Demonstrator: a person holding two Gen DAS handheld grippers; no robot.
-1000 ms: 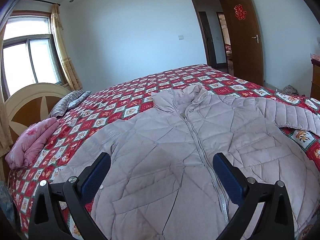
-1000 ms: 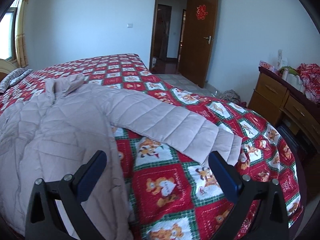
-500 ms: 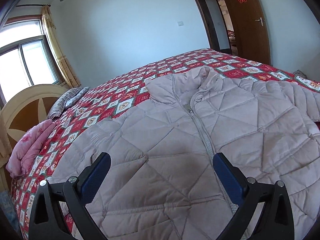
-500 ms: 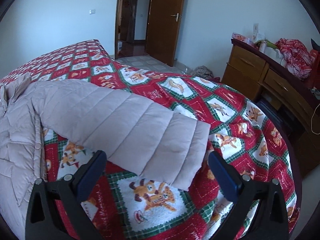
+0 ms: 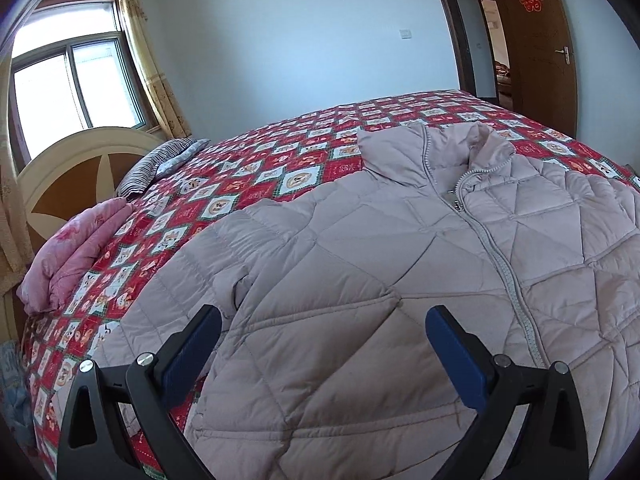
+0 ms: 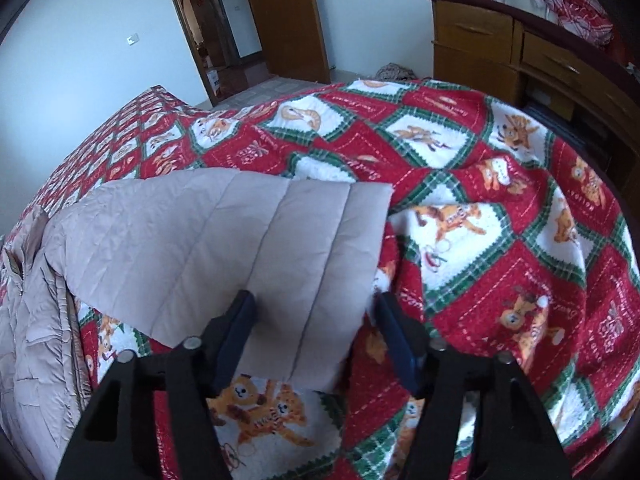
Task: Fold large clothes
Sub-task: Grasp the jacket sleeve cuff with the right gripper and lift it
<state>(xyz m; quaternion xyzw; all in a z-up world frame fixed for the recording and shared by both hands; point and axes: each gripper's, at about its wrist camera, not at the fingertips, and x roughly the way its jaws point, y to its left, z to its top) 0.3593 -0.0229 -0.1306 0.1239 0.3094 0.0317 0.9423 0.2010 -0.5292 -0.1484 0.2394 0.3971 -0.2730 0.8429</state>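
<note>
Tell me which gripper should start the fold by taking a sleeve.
Right. The right gripper already straddles the cuff end of the jacket's outstretched sleeve, jaws open on either side. The left gripper hovers open above the jacket body, with no edge between its fingers.

right gripper (image 6: 314, 330) jaws narrowed around sleeve cuff (image 6: 320, 248), left gripper (image 5: 322, 344) shifted leftward

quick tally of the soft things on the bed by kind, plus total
puffer jacket: 1
red patchwork bedspread: 1
pink folded blanket: 1
striped pillow: 1
total: 4
</note>
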